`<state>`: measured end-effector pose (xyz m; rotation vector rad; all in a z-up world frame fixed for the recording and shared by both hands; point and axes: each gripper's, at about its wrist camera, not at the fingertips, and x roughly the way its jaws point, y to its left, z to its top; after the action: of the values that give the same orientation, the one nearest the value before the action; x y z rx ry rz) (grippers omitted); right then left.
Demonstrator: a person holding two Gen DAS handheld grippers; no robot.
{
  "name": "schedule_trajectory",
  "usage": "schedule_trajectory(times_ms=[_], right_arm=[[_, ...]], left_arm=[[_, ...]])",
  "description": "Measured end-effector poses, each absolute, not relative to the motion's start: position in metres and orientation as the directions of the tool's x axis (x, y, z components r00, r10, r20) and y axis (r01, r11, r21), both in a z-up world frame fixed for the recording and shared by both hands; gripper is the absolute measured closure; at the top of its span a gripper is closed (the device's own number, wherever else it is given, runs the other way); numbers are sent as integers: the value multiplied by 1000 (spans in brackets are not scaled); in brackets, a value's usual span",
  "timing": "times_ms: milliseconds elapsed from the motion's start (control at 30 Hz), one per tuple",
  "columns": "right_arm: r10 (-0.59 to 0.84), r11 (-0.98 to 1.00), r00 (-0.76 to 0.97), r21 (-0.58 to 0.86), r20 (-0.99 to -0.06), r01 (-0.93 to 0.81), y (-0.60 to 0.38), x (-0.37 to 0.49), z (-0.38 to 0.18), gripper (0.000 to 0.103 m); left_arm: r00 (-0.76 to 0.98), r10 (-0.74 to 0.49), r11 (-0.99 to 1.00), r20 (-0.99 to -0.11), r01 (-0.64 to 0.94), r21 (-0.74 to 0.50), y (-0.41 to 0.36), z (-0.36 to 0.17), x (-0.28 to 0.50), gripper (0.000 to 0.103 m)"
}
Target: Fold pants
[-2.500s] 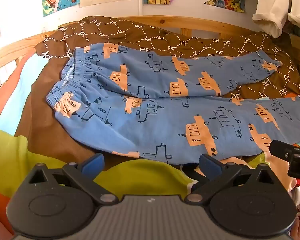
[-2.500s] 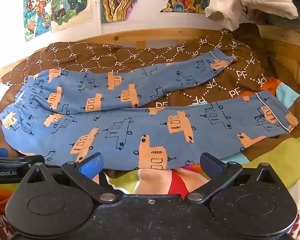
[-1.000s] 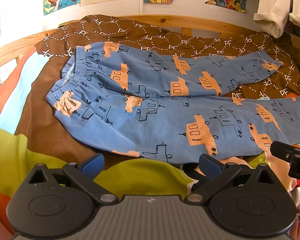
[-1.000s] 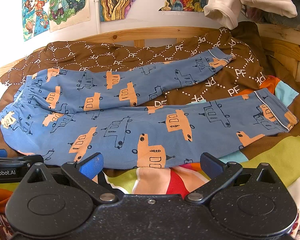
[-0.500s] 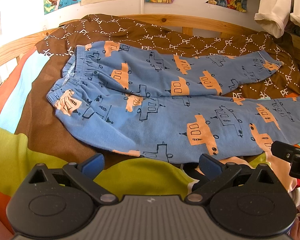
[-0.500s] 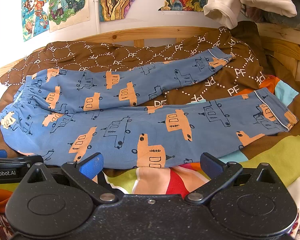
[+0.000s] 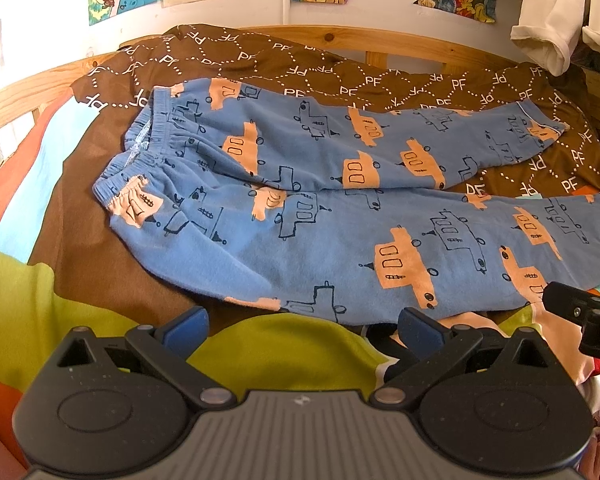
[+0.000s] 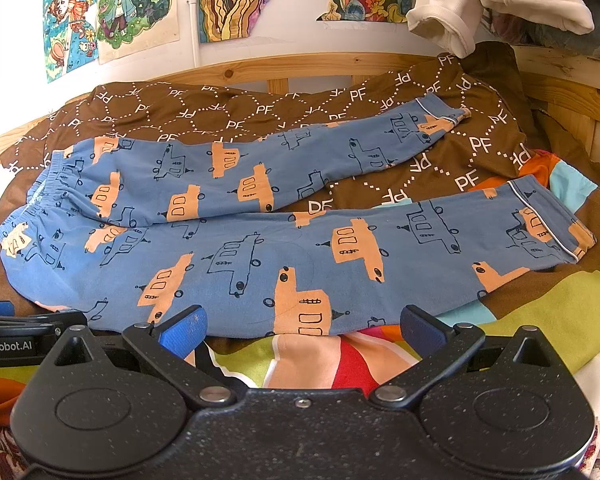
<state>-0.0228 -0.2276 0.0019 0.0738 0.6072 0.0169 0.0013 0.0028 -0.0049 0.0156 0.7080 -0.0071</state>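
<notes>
The blue pants (image 7: 320,208) lay spread flat on the brown blanket (image 7: 260,60). Just short of their near edge, the left gripper (image 7: 302,326) and right gripper (image 8: 300,326) both hung with jaws apart, empty.

The setting is a home bedroom. Ahead of the jaws, a wooden bed frame (image 8: 320,66) carries a brown patterned blanket (image 8: 236,116). Beyond it, cartoon posters (image 8: 112,12) hang on the white wall.

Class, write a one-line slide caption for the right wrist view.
Open right gripper poised at the near edge of blue truck-print pants, spread unfolded with legs apart on a brown PF blanket.
</notes>
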Motion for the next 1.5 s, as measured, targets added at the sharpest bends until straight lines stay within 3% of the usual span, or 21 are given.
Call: schedule_trajectory(times_ms=[733,1033,1200,1333,1500], right_arm=[[30,999,814,45,-580,-5,-226,-15,1,1],[160,972,821,-59,-549,-228,-242,54,36,1],[255,941,780,-38,-571,-335,-254,123,57,1],[333,864,735,-121,-591,-489,-254,174,77,1],[460,732,592,-95,-662,-675,-256,244,84,1]], left_arm=[[745,-1,1000,-667,-5,-7,5,-1,11,0],[844,8,997,-536,32,67,14,46,63,0],[877,53,990,-478,17,142,29,76,128,0],[905,73,976,-419,21,215,45,94,183,0],[895,34,930,-444,134,341,58,94,250,0]])
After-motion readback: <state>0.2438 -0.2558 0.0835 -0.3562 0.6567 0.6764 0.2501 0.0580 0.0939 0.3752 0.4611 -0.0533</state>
